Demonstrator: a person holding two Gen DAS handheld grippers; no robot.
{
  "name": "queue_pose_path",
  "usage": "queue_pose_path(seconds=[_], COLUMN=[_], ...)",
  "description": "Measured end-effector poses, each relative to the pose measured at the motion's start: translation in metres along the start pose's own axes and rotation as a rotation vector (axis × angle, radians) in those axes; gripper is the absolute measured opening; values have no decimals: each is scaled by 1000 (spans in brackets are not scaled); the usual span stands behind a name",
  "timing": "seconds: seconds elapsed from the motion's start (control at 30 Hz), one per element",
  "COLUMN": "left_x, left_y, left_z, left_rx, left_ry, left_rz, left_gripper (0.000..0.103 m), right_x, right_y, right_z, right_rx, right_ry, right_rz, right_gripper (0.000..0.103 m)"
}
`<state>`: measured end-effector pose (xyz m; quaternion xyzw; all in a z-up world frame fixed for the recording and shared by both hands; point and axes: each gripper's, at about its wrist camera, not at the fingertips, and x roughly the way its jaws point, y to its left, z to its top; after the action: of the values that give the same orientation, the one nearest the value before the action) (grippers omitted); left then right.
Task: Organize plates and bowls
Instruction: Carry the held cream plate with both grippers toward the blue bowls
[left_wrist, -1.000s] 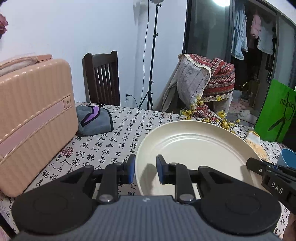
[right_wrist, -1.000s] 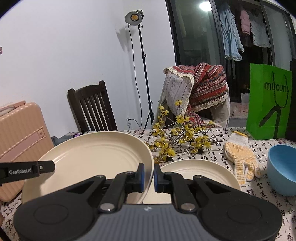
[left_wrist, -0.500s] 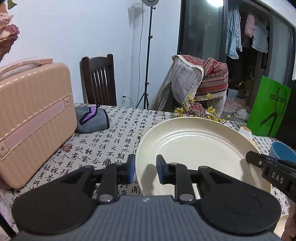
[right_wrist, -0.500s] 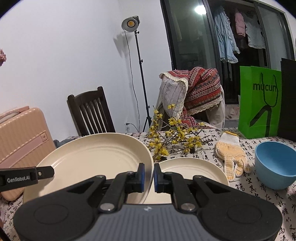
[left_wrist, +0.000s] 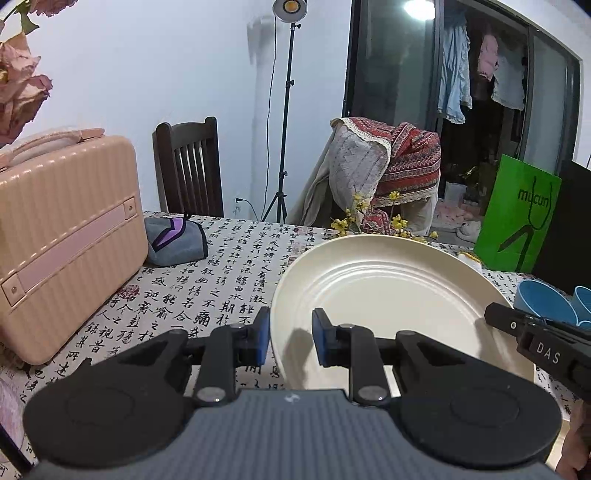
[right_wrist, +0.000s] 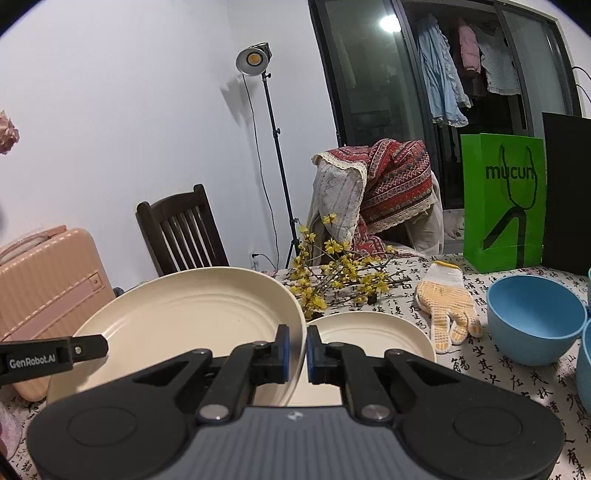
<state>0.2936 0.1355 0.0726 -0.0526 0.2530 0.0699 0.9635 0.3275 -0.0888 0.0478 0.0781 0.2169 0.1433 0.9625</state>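
Observation:
A large cream plate (left_wrist: 388, 295) (right_wrist: 192, 317) hangs above the table, carried between both grippers. My left gripper (left_wrist: 291, 334) is shut on its left rim, and my right gripper (right_wrist: 298, 350) is shut on its right rim. One of the right gripper's fingers (left_wrist: 517, 325) shows at the plate's far side in the left wrist view. A smaller cream plate (right_wrist: 369, 332) lies on the table just beyond the right gripper, partly hidden under the large plate. A blue bowl (right_wrist: 532, 314) (left_wrist: 543, 301) stands to the right, with a second blue bowl (right_wrist: 585, 354) at the frame edge.
A pink suitcase (left_wrist: 62, 240) and a grey pouch (left_wrist: 173, 240) sit at the table's left. A branch of yellow flowers (right_wrist: 332, 280), a knitted glove (right_wrist: 447, 302) and a green paper bag (right_wrist: 502, 203) lie behind the plates. Chairs and a lamp stand are beyond the table.
Both grippers have carried the large plate to the right together. The blue bowls have come further into view and the suitcase has slid away to the left. Both grips are unchanged.

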Motion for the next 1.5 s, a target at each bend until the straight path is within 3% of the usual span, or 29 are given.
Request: queue_pose_path(seconds=[1.5], left_x=[-73], left_y=[-46], left_z=[-37], left_rx=[20], left_ry=[-64], left_rz=[-61], left_gripper=[23], right_x=[-83], right_y=[-49], right_z=[-25], right_rx=[56], right_ry=[-76], right_rz=[-19], right_gripper=[9])
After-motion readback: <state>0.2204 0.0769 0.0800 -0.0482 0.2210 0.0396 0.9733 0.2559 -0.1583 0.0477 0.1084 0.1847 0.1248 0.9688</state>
